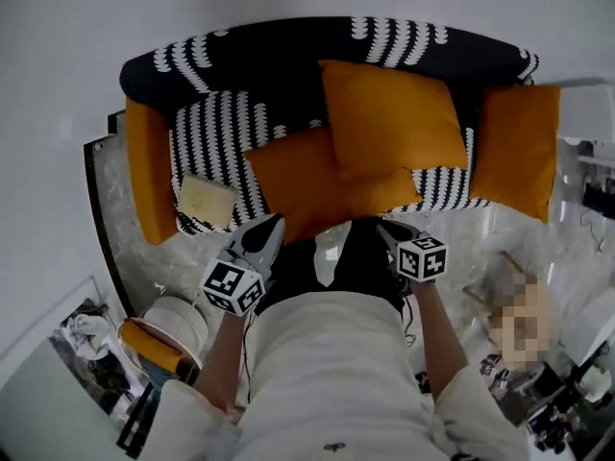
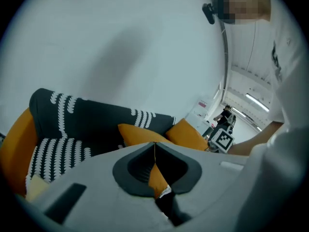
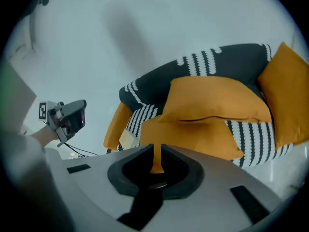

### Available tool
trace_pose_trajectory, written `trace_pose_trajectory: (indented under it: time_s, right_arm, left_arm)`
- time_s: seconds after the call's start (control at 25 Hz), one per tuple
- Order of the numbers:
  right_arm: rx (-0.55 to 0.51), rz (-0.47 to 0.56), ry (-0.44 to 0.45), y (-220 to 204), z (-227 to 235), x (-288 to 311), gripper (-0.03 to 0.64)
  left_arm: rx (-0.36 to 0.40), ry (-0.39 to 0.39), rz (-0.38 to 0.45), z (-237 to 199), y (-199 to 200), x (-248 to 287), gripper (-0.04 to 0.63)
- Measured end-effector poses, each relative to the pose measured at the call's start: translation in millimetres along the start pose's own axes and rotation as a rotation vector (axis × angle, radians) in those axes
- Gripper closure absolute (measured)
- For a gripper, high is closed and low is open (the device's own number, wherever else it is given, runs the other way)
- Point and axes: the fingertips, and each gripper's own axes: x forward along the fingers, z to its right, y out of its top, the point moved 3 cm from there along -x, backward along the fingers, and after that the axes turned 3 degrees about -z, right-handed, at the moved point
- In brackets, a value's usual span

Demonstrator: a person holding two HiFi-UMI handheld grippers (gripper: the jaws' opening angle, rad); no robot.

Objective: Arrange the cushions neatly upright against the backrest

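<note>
Sofa: a black sofa with white leaf-pattern stripes stands against a plain white wall. An orange side cushion stands at its left end and a second orange side cushion at its right end. A pale cream flat pad lies on the left part of the seat.

Cushions: the upper orange fabric cushion leans against the backrest slightly tilted, right of centre. Its lower edge overlaps the lower orange fabric cushion. The latter lies low across the middle of the seat, away from the backrest, with its front edge reaching past the seat's front.

Left gripper: at the front left edge of the lower orange fabric cushion. In the left gripper view the jaws are pressed together on a fold of orange fabric with a small white label at its lower end.

Right gripper: at the front right edge of the same cushion. In the right gripper view the jaws are closed on a narrow strip of the orange fabric.
</note>
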Motion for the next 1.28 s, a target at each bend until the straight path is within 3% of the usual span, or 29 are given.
trace_pose_trajectory:
  time_s: [0.08,0.16,0.36,0.52,0.76,0.92,1.08,1.28]
  right_arm:
    - [0.092,0.006,-0.01,-21.7,3.6,12.3,0.594]
    - [0.202,0.028,0.008,-42.9,9.2,24.6,0.494]
    - [0.554,0.159,0.053,-87.2,34.3,68.4,0.43]
    - [0.707,0.213,0.035,-121.7,76.3,124.1,0.361]
    - [0.97,0.345,0.053,-152.5,105.6,194.1,0.312]
    - [1.048,0.377,0.068,-153.9,118.1,223.2,0.267]
    - [1.032,0.345,0.091,-150.5,117.1,226.6,0.274]
    - [0.966,0.291,0.062,-138.8,109.0,211.1,0.457]
  left_arm:
    - [0.012,-0.033,-0.069,-17.2,-13.8,8.1,0.581]
    - [0.01,-0.061,-0.116,-24.2,-26.1,12.9,0.581]
    - [-0.037,-0.106,-0.225,-32.6,-61.7,27.5,0.581]
    - [-0.089,-0.112,-0.261,-25.4,-93.8,44.9,0.581]
    - [-0.145,-0.119,-0.35,-17.4,-144.5,54.8,0.581]
    - [-0.174,-0.108,-0.354,-12.9,-151.4,55.6,0.581]
    - [-0.172,-0.107,-0.342,-6.3,-147.8,51.2,0.581]
    - [-0.188,-0.098,-0.308,-4.4,-139.4,48.6,0.581]
